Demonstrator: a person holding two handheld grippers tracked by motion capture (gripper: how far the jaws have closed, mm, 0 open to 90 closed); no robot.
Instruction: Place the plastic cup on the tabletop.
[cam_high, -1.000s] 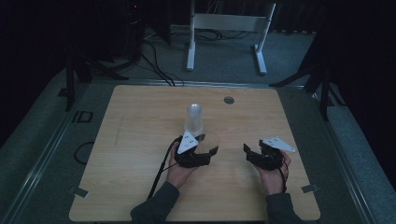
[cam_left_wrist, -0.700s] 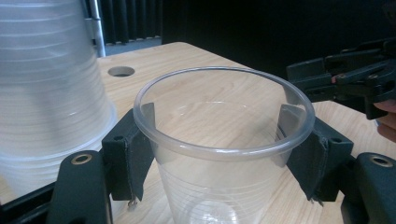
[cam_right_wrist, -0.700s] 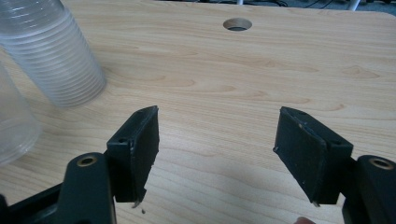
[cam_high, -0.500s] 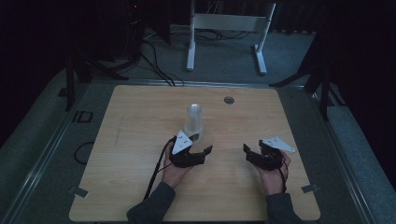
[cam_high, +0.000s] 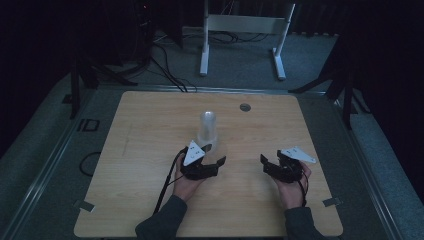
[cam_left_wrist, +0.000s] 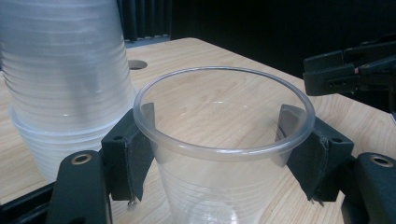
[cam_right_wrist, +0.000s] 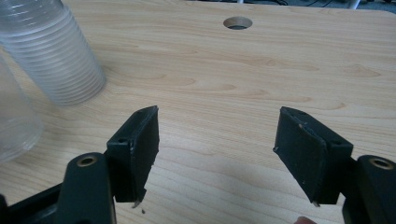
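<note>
Left tool (cam_left_wrist: 219, 140) is clamped on a single clear plastic cup (cam_left_wrist: 219, 154): in the left gripper view its two black jaws press the cup's wall from 9 and 3 o'clock, just under the rolled rim, mouth up. Pads are snug against the plastic, and the cup stands upright between them. The cup's base is cut off by the bottom edge of that view, so whether it sits on the counter (cam_left_wrist: 224, 60) or hangs just above it, can't tell.

At 10 o'clock from the held cup, right beside it, stands the stack of clear cups (cam_left_wrist: 65, 79), mouth down, ribbed walls nested; its top runs out of the frame. From the high view the stack (cam_high: 208, 127) sits near the counter's middle, and the left tool (cam_high: 210, 156) is just at its 6 o'clock; the held cup there is a faint, glassy blur, hard to make out in the dim light.

Right tool (cam_right_wrist: 217, 154) has jaws wide apart, nothing between them, bare wood beneath. In the high view it (cam_high: 266, 165) rests at about 4 o'clock from the stack, well apart from it, jaws pointing towards 9 o'clock.

The round cable hole (cam_high: 244, 107) lies at 1 o'clock from the stack. Room beyond the counter is dark; only a pale metal frame (cam_high: 242, 30) on the floor reads clearly.
</note>
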